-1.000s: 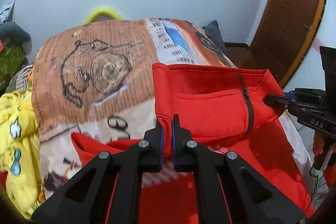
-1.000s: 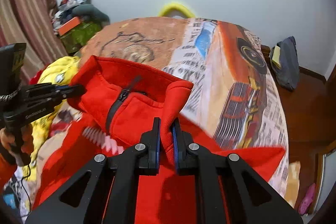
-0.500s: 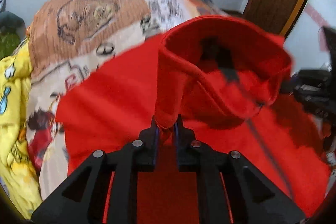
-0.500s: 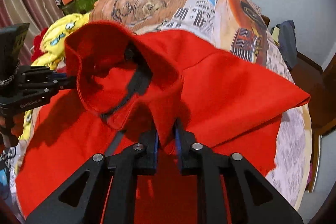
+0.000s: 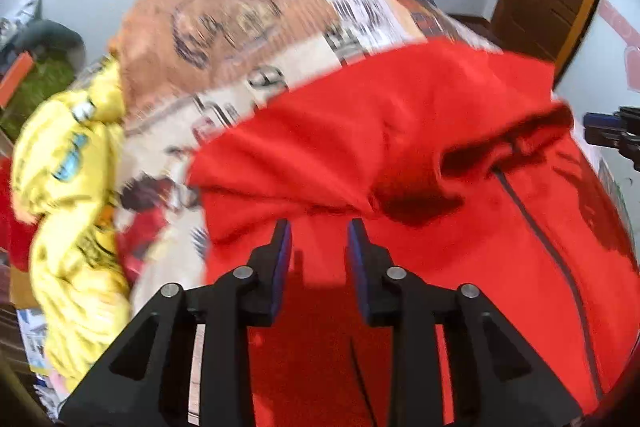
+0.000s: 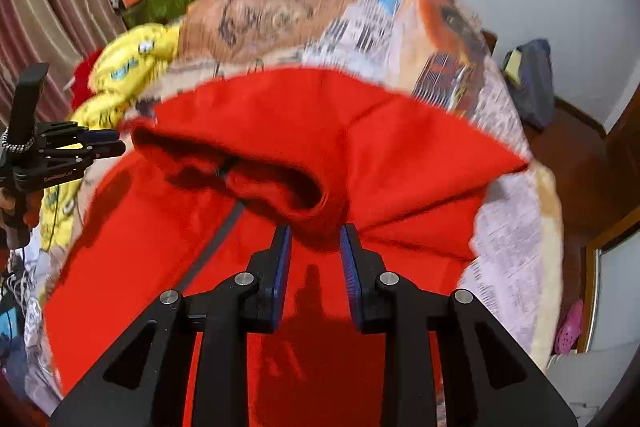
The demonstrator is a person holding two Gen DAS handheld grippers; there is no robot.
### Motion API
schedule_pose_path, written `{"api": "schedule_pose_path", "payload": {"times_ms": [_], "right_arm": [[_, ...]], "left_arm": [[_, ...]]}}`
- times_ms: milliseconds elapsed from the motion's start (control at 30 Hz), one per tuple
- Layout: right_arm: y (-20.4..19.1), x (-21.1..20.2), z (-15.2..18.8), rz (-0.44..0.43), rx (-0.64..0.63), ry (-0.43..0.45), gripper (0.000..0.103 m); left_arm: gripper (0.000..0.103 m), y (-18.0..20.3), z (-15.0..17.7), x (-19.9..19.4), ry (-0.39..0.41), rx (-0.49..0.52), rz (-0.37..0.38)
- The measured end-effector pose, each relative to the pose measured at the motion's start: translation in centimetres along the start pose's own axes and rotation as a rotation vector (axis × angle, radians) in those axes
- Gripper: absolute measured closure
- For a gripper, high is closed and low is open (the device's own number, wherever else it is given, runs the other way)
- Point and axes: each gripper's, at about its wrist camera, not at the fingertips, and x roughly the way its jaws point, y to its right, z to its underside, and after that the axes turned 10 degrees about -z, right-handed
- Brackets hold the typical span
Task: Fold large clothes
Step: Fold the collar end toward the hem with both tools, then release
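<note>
Now | left gripper, right gripper | jaws parted above red jacket

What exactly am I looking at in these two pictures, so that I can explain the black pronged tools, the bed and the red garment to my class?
No robot is here: a person holds a black two-fingered tool in each hand, each carrying a wide-angle camera that looks along its fingers. One picture comes from the left gripper, the other from the right gripper; each also glimpses the other tool at its edge. Both sets of jaws stand open and hold nothing. Below them a red fleece jacket with a dark zip lies spread over a bed covered in a newspaper-print blanket. A crumpled yellow cartoon-print garment lies beside it. Both pictures are somewhat motion-blurred.
</note>
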Motion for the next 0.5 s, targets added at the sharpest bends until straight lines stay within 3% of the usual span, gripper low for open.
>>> {"api": "schedule_pose_path", "payload": {"times_ms": [133, 267, 500], "right_arm": [[0.0, -1.9, -2.5, -0.028, 0.022, 0.089, 0.08], [-0.2, -1.1, -4.7, -0.043, 0.038, 0.124, 0.08], [0.2, 5.5, -6.1, -0.074, 0.076, 0.011, 0.08]], "left_arm": [[0.067, -0.4, -3.3, -1.6, 0.075, -0.025, -0.009], [0.067, 1.1, -6.4, -1.3, 0.112, -0.016, 0.024], [0.067, 5.7, -7.5, 3.7, 0.041, 0.023, 0.085]]}}
